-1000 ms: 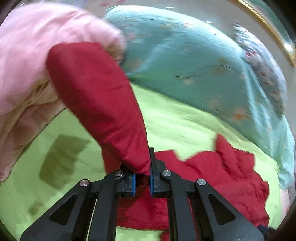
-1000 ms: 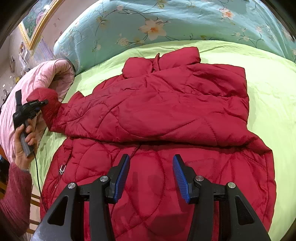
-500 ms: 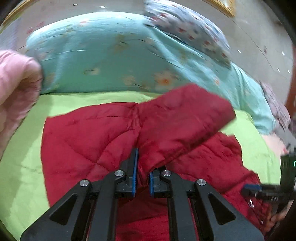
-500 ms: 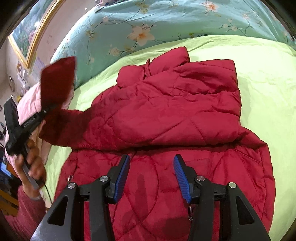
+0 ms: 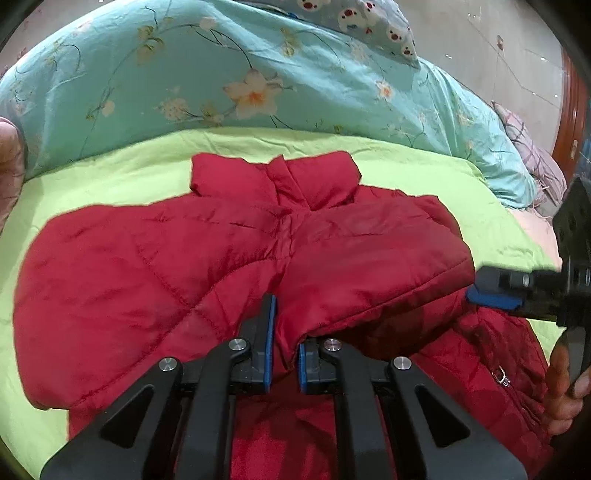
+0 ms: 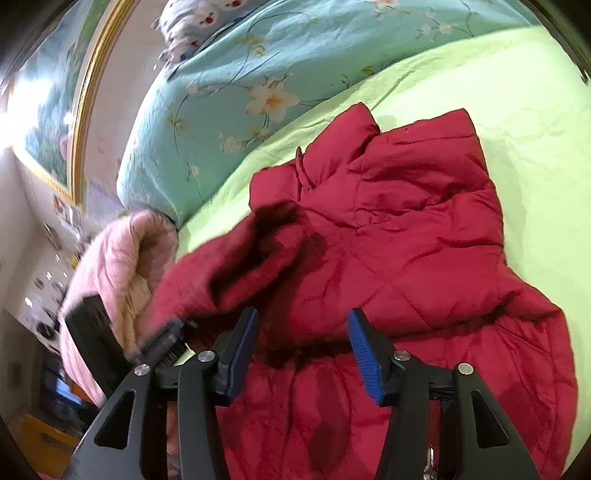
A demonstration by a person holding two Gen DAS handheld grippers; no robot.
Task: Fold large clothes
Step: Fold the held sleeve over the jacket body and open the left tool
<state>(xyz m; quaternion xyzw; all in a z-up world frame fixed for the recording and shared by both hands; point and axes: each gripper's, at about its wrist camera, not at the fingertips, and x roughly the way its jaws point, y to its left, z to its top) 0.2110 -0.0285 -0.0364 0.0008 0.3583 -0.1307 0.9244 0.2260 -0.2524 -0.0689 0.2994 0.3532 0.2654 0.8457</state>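
A red quilted jacket [image 5: 129, 266] lies spread on the green sheet [image 5: 110, 166], collar [image 5: 295, 177] toward the far side. My left gripper [image 5: 286, 332] is shut on the cuff of its sleeve [image 5: 369, 266], which is laid across the jacket's chest. In the right wrist view the same sleeve [image 6: 229, 266] is a blurred fold, with the left gripper [image 6: 166, 339] at its end. My right gripper [image 6: 301, 350] hovers over the jacket [image 6: 424, 240] near its lower half; its jaws are opening and nothing is between them. It also shows in the left wrist view as the right gripper [image 5: 495, 291], held by a hand [image 5: 565, 387].
A teal floral duvet [image 5: 221, 74] is heaped along the far side of the bed, with a patterned pillow [image 5: 369, 22] behind it. A pink quilted garment [image 6: 122, 258] is piled at the left. A gold-framed picture [image 6: 48, 110] hangs on the wall.
My left gripper has carried the sleeve from beside the pink pile across onto the jacket's chest. The right gripper's jaws have spread a little wider and its view has rolled.
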